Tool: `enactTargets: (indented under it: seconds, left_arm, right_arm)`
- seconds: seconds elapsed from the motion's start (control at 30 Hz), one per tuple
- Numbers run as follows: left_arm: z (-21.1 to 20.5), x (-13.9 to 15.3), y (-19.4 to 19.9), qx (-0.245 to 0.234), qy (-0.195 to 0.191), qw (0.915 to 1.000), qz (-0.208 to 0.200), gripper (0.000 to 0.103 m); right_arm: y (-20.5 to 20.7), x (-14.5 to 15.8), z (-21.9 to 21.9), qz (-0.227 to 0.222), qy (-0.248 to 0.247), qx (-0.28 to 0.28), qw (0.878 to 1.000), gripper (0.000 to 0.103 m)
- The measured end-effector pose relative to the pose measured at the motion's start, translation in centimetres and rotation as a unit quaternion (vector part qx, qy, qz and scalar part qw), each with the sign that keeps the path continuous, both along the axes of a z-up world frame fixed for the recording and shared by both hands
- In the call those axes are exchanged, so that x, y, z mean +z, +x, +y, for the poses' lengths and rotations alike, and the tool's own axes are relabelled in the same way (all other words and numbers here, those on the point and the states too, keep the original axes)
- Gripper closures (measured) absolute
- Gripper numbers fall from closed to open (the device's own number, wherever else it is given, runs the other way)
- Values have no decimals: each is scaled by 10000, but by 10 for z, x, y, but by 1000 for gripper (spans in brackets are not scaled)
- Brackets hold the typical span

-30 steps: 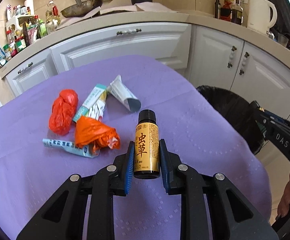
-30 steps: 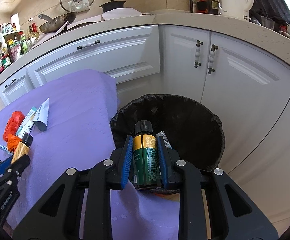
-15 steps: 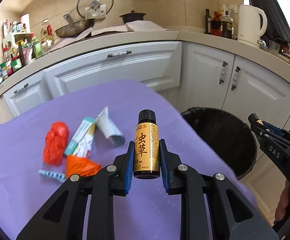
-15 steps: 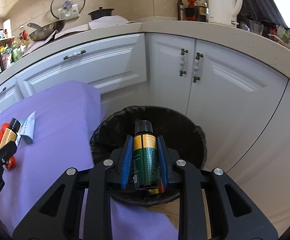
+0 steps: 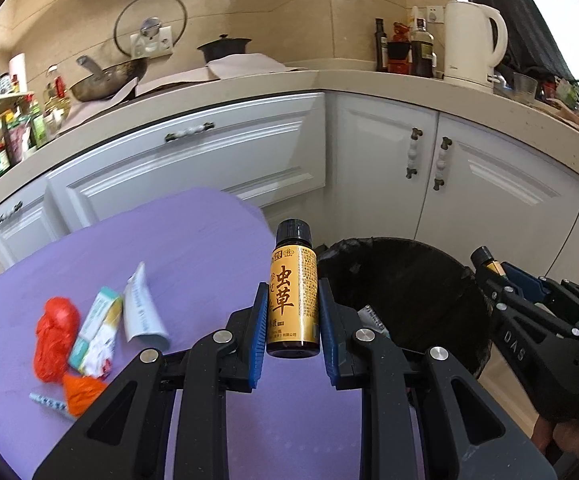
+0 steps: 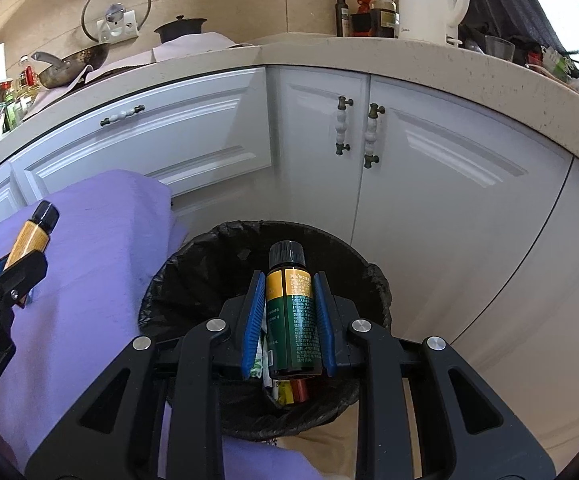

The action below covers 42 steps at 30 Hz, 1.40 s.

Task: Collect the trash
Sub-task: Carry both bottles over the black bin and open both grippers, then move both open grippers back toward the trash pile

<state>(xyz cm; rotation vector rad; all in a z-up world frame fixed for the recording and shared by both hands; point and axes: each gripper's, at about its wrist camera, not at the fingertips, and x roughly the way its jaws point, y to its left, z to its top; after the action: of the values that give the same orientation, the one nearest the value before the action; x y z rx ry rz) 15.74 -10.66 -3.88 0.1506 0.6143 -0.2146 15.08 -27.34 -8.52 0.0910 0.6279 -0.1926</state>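
Observation:
My left gripper [image 5: 292, 312] is shut on a gold-labelled bottle [image 5: 292, 300] with a black cap, held above the purple table's right edge beside the black-lined trash bin [image 5: 405, 292]. My right gripper [image 6: 289, 304] is shut on a green-and-gold bottle [image 6: 291, 320] and holds it over the bin [image 6: 217, 264], which has some trash inside. On the table lie a red bag [image 5: 55, 338], an orange bag [image 5: 81, 394], a green-white carton [image 5: 97, 330], a white tube [image 5: 141, 312] and a small blue strip [image 5: 47, 402].
The purple-covered table [image 5: 193, 248] ends just left of the bin. White cabinets [image 6: 429, 200] stand behind the bin. The counter above holds a kettle [image 5: 469, 40], bottles, a wok and a pot. The right gripper shows at the right of the left wrist view [image 5: 529, 312].
Both grippers moved right and up toward the bin with their bottles. The left one left the trash pile behind; the right one now sits over the bin's middle.

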Motion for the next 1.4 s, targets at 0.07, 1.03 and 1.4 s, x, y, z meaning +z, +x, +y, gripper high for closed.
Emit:
enactTargets:
  seconds: [0.07,1.03,1.4]
  left_arm:
    - [-6,-3,4,-32,25,10000,28,78]
    - [-30,-20,37,-71,122,9997,217,64]
    - [8,-7,24,171,24,9996,202,57]
  right_arm:
    - [3,-2,-3,9,9,-18,10000,79]
    - [26,-10,-19,-1,13,-195,9998,70]
    - [19,3,5,-64,-3,-21,10000,63]
